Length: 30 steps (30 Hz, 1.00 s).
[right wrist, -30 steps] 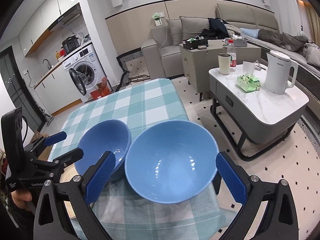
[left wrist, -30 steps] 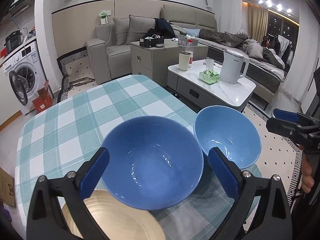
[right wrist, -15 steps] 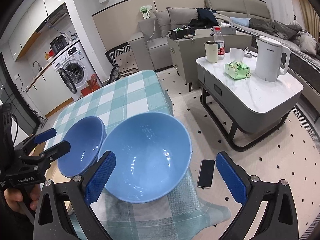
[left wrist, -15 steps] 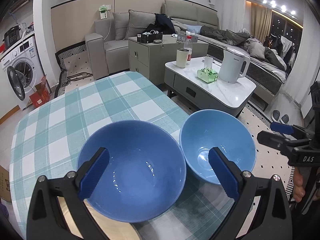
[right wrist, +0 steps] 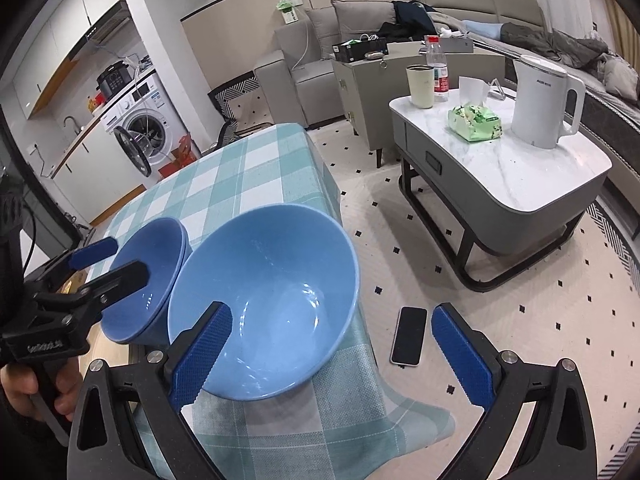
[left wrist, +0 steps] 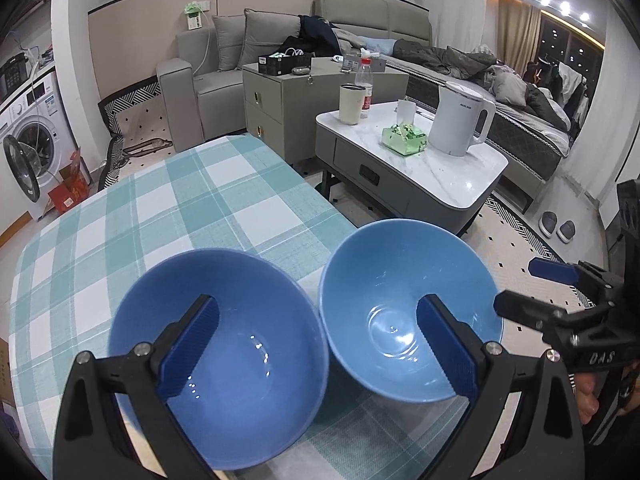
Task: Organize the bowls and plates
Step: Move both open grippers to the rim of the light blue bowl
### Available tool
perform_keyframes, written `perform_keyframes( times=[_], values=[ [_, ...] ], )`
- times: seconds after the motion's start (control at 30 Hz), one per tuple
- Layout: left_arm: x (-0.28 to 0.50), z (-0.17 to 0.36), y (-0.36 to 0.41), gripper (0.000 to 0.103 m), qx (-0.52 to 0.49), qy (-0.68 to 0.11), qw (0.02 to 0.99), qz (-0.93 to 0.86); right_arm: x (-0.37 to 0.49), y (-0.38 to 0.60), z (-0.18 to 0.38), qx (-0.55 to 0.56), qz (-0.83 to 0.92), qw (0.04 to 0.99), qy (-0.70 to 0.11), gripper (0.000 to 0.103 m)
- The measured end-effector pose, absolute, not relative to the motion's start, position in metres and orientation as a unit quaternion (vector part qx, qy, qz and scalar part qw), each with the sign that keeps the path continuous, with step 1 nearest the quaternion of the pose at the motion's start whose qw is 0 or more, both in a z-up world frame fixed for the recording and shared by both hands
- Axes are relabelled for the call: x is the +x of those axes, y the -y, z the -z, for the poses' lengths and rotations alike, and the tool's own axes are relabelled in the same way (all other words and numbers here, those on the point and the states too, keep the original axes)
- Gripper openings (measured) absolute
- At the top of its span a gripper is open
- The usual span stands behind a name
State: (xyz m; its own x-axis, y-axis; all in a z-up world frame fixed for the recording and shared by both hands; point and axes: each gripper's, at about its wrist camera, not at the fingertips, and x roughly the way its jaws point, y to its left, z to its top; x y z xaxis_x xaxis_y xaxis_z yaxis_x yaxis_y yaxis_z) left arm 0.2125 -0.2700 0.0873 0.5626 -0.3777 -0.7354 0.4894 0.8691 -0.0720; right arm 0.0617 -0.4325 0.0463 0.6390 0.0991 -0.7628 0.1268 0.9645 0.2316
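Observation:
Two blue bowls stand side by side at the near right corner of the checked table (left wrist: 160, 208). In the left wrist view the darker bowl (left wrist: 240, 360) is on the left and the lighter bowl (left wrist: 400, 292) on the right. My left gripper (left wrist: 316, 352) is open, its fingers straddling the touching rims. My right gripper (right wrist: 330, 356) is open, its left finger over the lighter bowl (right wrist: 272, 280), its right finger past the table edge. The darker bowl (right wrist: 144, 280) lies behind the left gripper (right wrist: 96, 264).
A phone (right wrist: 409, 335) lies on the floor by the table corner. A white coffee table (left wrist: 412, 168) with a kettle (left wrist: 458, 118), cup and tissue pack stands to the right. A sofa and a washing machine (right wrist: 140, 136) are farther back.
Both grippers have moved right and lower over the bowls. The left gripper now straddles both rims. The beige plate under the darker bowl has dropped out of view.

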Motion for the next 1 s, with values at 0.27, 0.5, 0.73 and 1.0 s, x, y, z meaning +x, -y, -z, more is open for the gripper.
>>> perform_keyframes(
  times=[0.27, 0.5, 0.73, 1.0],
  values=[
    [0.222, -0.077, 0.289, 0.1, 0.087, -0.409, 0.873, 0.251, 0.07, 0.43, -0.024, 0.115, -0.003, 0.88, -0.46, 0.102],
    [0.226, -0.073, 0.29, 0.1, 0.086, -0.416, 0.87, 0.253, 0.075, 0.427, -0.011, 0.11, -0.011, 0.873, -0.476, 0.102],
    [0.226, -0.077, 0.302, 0.1, 0.118, -0.389, 0.873, 0.272, 0.076, 0.429, -0.007, 0.116, -0.007, 0.871, -0.477, 0.102],
    [0.233, -0.069, 0.322, 0.088, 0.176, -0.381, 0.859, 0.293, 0.076, 0.43, -0.008, 0.121, -0.016, 0.874, -0.47, 0.101]
  ],
)
